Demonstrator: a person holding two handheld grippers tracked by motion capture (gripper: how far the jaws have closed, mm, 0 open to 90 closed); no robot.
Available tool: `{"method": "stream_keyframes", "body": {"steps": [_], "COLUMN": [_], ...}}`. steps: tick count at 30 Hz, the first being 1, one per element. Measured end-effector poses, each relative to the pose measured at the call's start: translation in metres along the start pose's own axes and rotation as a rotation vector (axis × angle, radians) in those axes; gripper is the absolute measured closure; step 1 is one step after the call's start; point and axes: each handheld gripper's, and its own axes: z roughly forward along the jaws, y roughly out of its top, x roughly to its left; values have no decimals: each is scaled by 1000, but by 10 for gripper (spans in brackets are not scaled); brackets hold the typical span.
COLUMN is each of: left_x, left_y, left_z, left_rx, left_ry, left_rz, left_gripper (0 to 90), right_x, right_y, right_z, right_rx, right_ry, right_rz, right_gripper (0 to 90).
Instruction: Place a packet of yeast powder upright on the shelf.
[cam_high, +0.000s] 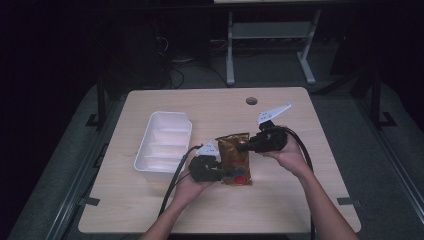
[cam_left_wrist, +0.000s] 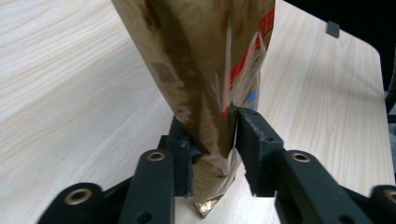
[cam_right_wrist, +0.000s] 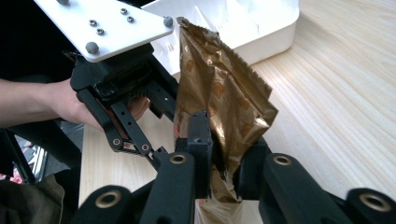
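- Gold foil pouch (cam_high: 235, 158) stood over the wooden table (cam_high: 300, 200), just right of the white tray (cam_high: 150, 167).
- Left gripper (cam_left_wrist: 219, 140) pinched its lower edge between both jaws.
- Right gripper (cam_right_wrist: 224, 154) clamped its opposite edge.

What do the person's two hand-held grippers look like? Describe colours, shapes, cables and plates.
Both the left gripper and the right gripper are black, with squared jaws on pivoted links with brass-coloured rivets. Each carries a pale three-cornered plate studded with small screws and trails a black cable. The forearms are bare.
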Motion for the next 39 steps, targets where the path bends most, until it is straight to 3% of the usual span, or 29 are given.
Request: {"method": "stream_keyframes", "body": {"steps": [6,12,22,30,39], "left_x": [-3,-10,-19,-27,-31], "left_y": [-4,-8,-17,-23,-30], "left_z": [-6,-9,-14,-19,-24], "left_rx": [-4,11,28,34,32], "left_ry": [15,39,56,47,45], "left_rz": [-3,21,65,104,120], "left_gripper": [504,395,315,302,296], "right_x": [3,7,3,-3,-10], "right_y": [-2,0,0,0,0], "right_z": [-6,-14,-26,-30,-37], "right_rx": [-11,-11,-27,-44,-72], "right_ry": [-12,-55,-103,-131,-153], "right_rz": [1,-8,15,39,77], "right_gripper": [821,824,828,828,828]}}
